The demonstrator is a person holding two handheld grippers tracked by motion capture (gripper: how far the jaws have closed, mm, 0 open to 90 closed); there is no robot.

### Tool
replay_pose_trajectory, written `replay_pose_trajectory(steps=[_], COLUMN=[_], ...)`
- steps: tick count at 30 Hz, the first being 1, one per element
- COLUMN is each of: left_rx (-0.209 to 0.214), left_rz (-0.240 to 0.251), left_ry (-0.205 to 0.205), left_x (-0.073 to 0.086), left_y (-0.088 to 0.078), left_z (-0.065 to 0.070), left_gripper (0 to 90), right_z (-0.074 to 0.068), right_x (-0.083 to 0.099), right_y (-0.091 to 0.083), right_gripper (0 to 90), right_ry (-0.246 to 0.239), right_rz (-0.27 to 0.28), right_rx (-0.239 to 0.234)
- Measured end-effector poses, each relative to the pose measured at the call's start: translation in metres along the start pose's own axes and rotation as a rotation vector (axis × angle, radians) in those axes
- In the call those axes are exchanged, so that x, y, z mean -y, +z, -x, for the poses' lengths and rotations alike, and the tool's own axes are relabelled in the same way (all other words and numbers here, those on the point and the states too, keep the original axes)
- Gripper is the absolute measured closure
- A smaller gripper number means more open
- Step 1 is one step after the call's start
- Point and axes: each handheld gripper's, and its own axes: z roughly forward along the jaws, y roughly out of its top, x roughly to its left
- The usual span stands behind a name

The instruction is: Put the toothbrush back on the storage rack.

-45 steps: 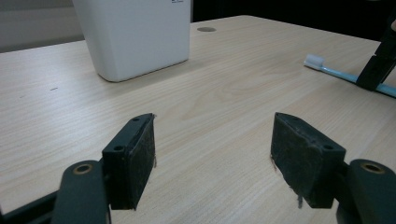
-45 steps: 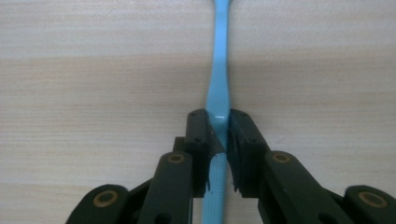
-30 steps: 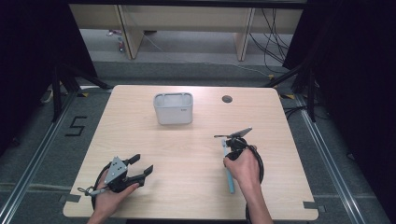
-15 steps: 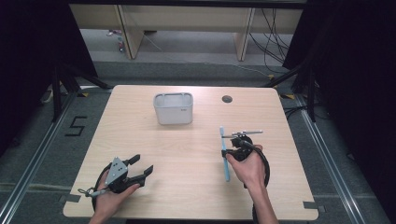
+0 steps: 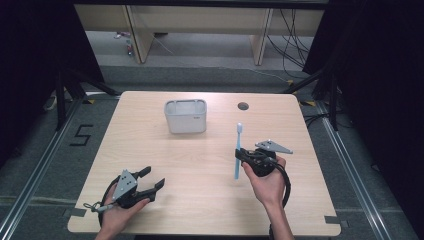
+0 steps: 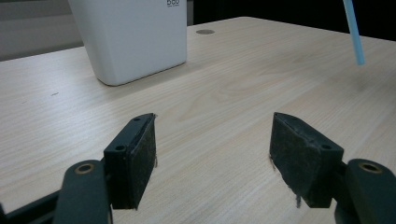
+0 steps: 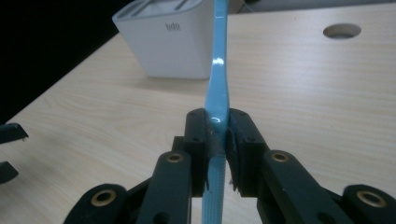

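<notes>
Over on the left, the left gripper is resting low at the near edge of the table, its jaws standing wide apart with nothing between them; it looks to be waiting out of the way. Farther back, the white holder is sitting upright with its open top free, well apart from both hands, probably the place the brush is meant for. To the right, the right gripper is clamping the blue toothbrush by its handle, lifting it clear of the wood with the head pointing toward the holder, a hold that should suit lowering it in.
</notes>
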Motion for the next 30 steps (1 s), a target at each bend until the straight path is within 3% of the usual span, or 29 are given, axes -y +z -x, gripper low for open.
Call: replay_pose_trajectory(steps=[4, 5, 8, 9, 10, 12, 14, 16, 23, 30], left_rx=[0.002, 0.001, -0.006, -0.008, -0.009, -0.01, -0.004, -0.002, 0.008, 0.03], left_rz=[-0.001, -0.003, -0.019, -0.019, -0.02, -0.021, -0.017, -0.014, 0.01, 0.024], left_ry=[0.003, 0.0, 0.006, 0.008, 0.008, 0.008, 0.007, 0.007, -0.01, 0.004], left_x=[0.0, 0.0, -0.001, -0.001, -0.001, -0.001, -0.001, -0.001, 0.0, -0.011], left_y=[0.0, 0.0, -0.001, -0.001, -0.001, -0.001, 0.0, 0.0, 0.001, 0.001], left_z=[0.0, 0.0, 0.0, 0.001, 0.001, 0.001, 0.002, 0.002, 0.003, 0.008], left_gripper=[31.2, 31.3, 31.3, 31.4, 31.4, 31.4, 31.3, 31.2, 31.2, 32.4], right_z=[0.0, 0.0, 0.0, -0.002, -0.001, -0.003, -0.005, -0.004, -0.011, -0.014], right_x=[0.001, 0.002, 0.003, 0.004, 0.004, 0.005, 0.005, 0.005, 0.005, 0.004], right_y=[-0.002, -0.002, -0.003, -0.004, -0.005, -0.005, -0.007, -0.006, -0.004, -0.005], right_gripper=[79.0, 79.0, 79.0, 79.1, 79.1, 79.1, 79.0, 79.0, 79.0, 79.1], right_ry=[-0.036, -0.026, -0.065, -0.051, -0.084, -0.064, -0.08, -0.108, -0.107, -0.109], right_rz=[0.05, 0.062, 0.104, 0.121, 0.148, 0.156, 0.183, 0.196, 0.238, 0.251], right_rx=[0.005, -0.005, -0.005, -0.02, -0.01, -0.02, -0.029, -0.015, -0.047, -0.033])
